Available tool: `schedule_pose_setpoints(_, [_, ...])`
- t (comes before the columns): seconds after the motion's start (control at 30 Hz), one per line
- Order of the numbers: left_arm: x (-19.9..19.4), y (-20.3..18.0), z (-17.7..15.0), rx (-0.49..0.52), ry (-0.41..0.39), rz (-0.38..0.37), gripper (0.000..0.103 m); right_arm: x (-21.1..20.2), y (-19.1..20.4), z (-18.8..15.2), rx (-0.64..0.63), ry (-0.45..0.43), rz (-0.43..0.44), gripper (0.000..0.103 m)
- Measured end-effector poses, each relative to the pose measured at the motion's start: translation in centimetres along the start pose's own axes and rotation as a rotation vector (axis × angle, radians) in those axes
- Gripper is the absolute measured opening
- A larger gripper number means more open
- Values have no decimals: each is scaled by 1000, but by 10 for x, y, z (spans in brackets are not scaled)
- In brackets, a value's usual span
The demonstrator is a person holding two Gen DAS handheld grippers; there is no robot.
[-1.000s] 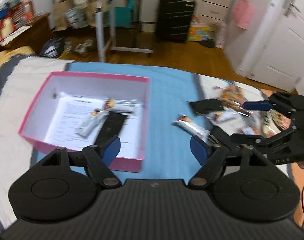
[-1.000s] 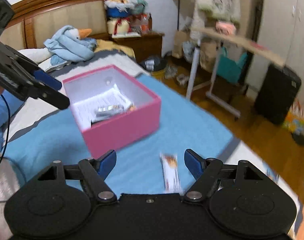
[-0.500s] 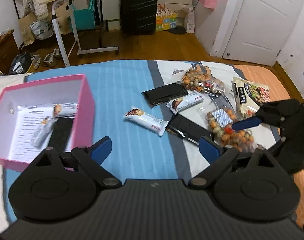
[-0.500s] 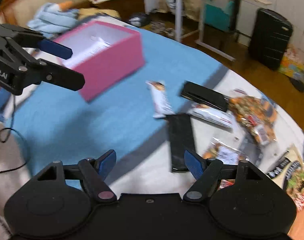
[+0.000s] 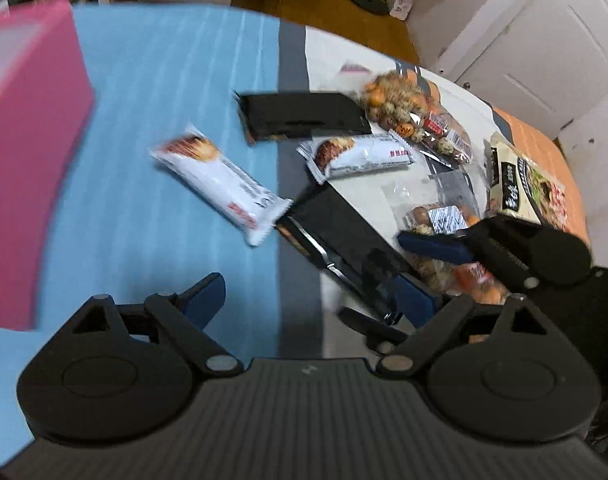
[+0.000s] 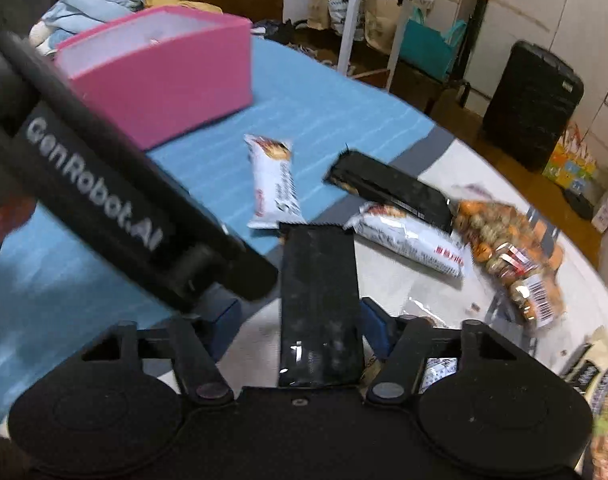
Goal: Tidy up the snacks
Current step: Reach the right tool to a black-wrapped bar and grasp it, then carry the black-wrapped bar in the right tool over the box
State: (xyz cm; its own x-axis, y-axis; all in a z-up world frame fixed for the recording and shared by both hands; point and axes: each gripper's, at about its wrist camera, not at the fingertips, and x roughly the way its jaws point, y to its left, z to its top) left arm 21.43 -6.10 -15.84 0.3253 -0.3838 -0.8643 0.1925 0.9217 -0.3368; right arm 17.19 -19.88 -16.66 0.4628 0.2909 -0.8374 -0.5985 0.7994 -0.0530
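Bed cover (image 6: 336,108) strewn with snacks, pink box (image 6: 163,80) far off to the left. Nearest, black packet (image 6: 320,300) lying lengthwise straight ahead between the right gripper (image 6: 299,326) jaws, long axis along the fingers. Jaws closing, pads apparently not yet pressing. Left gripper (image 5: 312,294) empty, wide, also narrowing, near the white bar (image 5: 219,184). Right clearly closer.

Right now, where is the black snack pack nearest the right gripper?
In the right wrist view, the black snack pack lies low in the centre, between the closing right gripper jaws, just below the white bar.
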Motion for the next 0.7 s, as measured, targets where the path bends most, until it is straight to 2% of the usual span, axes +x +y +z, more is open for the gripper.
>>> schedule_pose_setpoints(0.13, [31,3,-5,-85,13,-22,64,14,-11,-8,-12,10,-5,56])
schedule_pose_setpoints(0.2, [40,4,-9,-103,-3,-29,60,11,-10,-11,-18,-5,4,56])
schedule_pose_setpoints(0.3, [40,-5,-17,-47,-85,-15,51,9,-8,-15,-31,6,-4,56])
schedule_pose_setpoints(0.37, [41,-10,-22,-21,-120,-34,39,11,-4,-16,-48,16,-23,56])
schedule_pose_setpoints(0.53, [42,-12,-27,-21,-164,-57,36,15,-1,-15,-5,19,-47,53])
schedule_pose_setpoints(0.7, [34,-12,-25,-42,-125,-70,36,8,5,-12,62,41,-51,52])
